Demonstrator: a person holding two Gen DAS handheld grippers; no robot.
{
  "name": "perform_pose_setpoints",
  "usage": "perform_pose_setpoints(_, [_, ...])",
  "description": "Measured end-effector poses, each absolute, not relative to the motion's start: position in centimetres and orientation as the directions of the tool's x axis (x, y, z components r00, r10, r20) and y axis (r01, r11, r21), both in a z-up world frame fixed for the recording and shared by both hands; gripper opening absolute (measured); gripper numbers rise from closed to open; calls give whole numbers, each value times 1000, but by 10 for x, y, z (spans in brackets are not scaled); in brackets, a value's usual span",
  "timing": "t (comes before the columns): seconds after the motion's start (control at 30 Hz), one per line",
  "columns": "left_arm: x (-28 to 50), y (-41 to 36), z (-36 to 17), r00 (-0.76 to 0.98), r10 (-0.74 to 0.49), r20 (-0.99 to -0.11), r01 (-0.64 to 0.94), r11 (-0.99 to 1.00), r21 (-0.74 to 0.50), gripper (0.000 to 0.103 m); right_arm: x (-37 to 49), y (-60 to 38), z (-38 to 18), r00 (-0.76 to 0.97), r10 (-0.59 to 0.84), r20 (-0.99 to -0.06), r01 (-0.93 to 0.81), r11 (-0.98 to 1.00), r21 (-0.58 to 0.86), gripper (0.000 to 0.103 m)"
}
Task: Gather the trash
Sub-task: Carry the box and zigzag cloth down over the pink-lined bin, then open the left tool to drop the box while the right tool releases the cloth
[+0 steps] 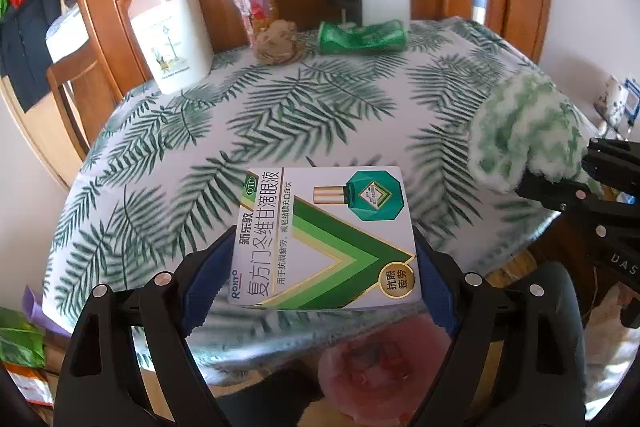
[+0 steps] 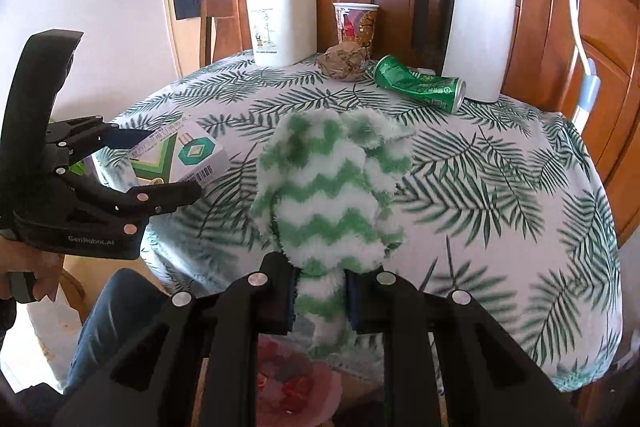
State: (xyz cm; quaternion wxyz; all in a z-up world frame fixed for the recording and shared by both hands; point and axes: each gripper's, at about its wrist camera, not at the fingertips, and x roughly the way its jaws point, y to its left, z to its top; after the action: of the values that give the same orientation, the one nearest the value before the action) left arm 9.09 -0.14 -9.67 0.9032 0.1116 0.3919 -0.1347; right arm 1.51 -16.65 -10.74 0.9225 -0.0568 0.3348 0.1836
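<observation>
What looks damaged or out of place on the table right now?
The green can is crushed and lying on its side beside the white kettle. A crumpled brown paper wad sits loose in front of the paper cup. Nothing looks spilled.

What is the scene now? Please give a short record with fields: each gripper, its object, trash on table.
left gripper: shut on eye-drop box
right gripper: shut on green-white fluffy cloth
trash on table: crushed green can, crumpled brown paper, paper cup
other items: white kettle, lidded container
surface: leaf-print tablecloth
</observation>
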Motion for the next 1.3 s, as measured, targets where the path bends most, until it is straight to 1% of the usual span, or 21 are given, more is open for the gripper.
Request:
perform_pose_setpoints(0.23, [34,-5,-106,650,-171,-741,358,929,99,82,-29,-162,-121,699,310,-644,-384,923,28,18])
perform_pose_setpoints(0.43, [-7,-5,-138,608,-179,-774,378,922,84,82,-62,-153,-153,658,332,-676,-405,913,53,18])
perform_pose_setpoints(0.6, [-24,-5,-197,516,-166,-840,394,917,60,82,-69,-144,-206,564,354,-746,-421,900,109,18])
perform_pose_setpoints(0.77, [-11,-6,-286,373,-114,-921,405,913,51,82,-54,-140,-275,459,339,-822,-408,902,144,18])
perform_pose_setpoints(0.97, [18,-3,-387,209,-68,-976,405,914,23,82,-33,-134,-355,321,298,-899,-390,906,161,18])
perform_pose_setpoints(1.1, [28,-7,-431,143,-55,-988,404,915,7,82,-21,-131,-407,222,273,-936,-373,911,177,18])
perform_pose_setpoints(1.3, [38,-22,-462,92,-45,-995,407,913,-3,83,-14,-126,-439,151,262,-953,-356,914,195,18])
